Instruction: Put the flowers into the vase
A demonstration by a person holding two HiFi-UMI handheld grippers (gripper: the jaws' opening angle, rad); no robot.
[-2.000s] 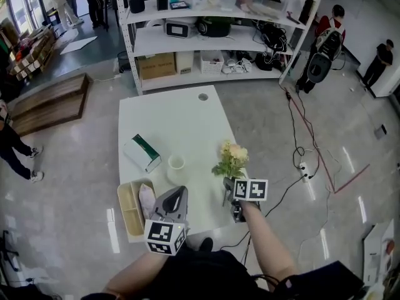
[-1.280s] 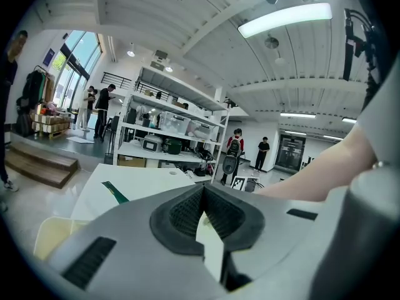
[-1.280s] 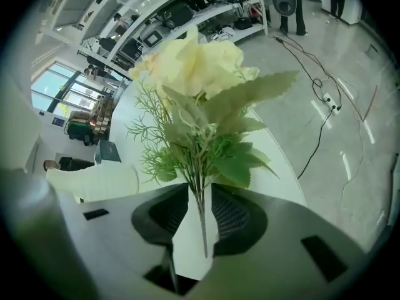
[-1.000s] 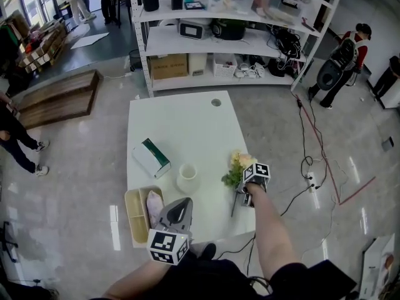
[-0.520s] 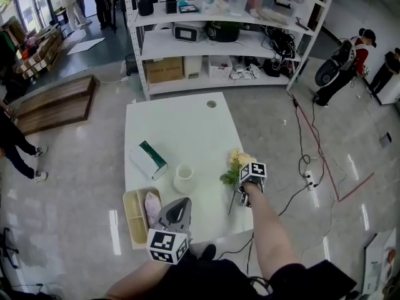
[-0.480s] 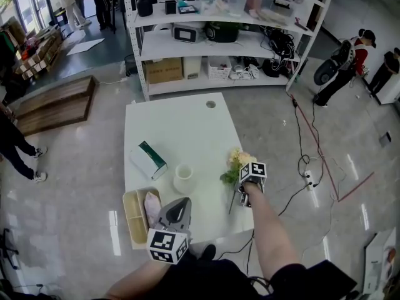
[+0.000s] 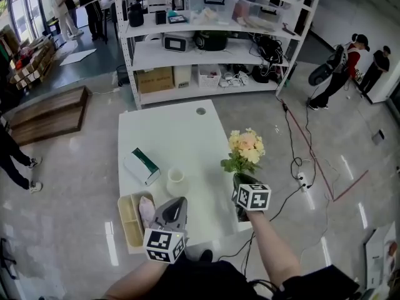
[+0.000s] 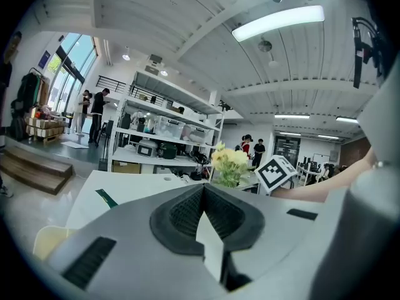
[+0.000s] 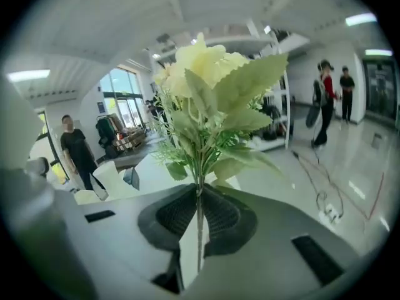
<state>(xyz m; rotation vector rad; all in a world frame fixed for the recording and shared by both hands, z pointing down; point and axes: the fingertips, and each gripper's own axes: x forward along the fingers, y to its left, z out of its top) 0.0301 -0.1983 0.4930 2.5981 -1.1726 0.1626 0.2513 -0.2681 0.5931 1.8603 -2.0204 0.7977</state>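
Note:
A bunch of pale yellow and peach flowers (image 7: 245, 149) with green leaves stands upright above the white table's (image 7: 181, 127) right edge. My right gripper (image 7: 241, 184) has just been closing and is shut on the stems (image 9: 199, 199), with the blooms (image 9: 206, 64) filling the right gripper view. The small white vase (image 7: 176, 181) stands on the table to the left of the flowers and shows as a white shape (image 9: 112, 179) in the right gripper view. My left gripper (image 7: 180, 202) hangs over the near table edge, shut with nothing in it (image 8: 203, 189).
A green and white box (image 7: 142, 165) lies left of the vase. A beige tray (image 7: 127, 220) at the near left corner holds a pinkish packet (image 7: 147, 207). Beyond the table stands a white shelf rack (image 7: 206, 39). Cables (image 7: 300, 161) and people (image 7: 350, 55) are on the right.
The right gripper has risen off the table with the flowers, which now stand upright and higher. The left gripper has stayed put.

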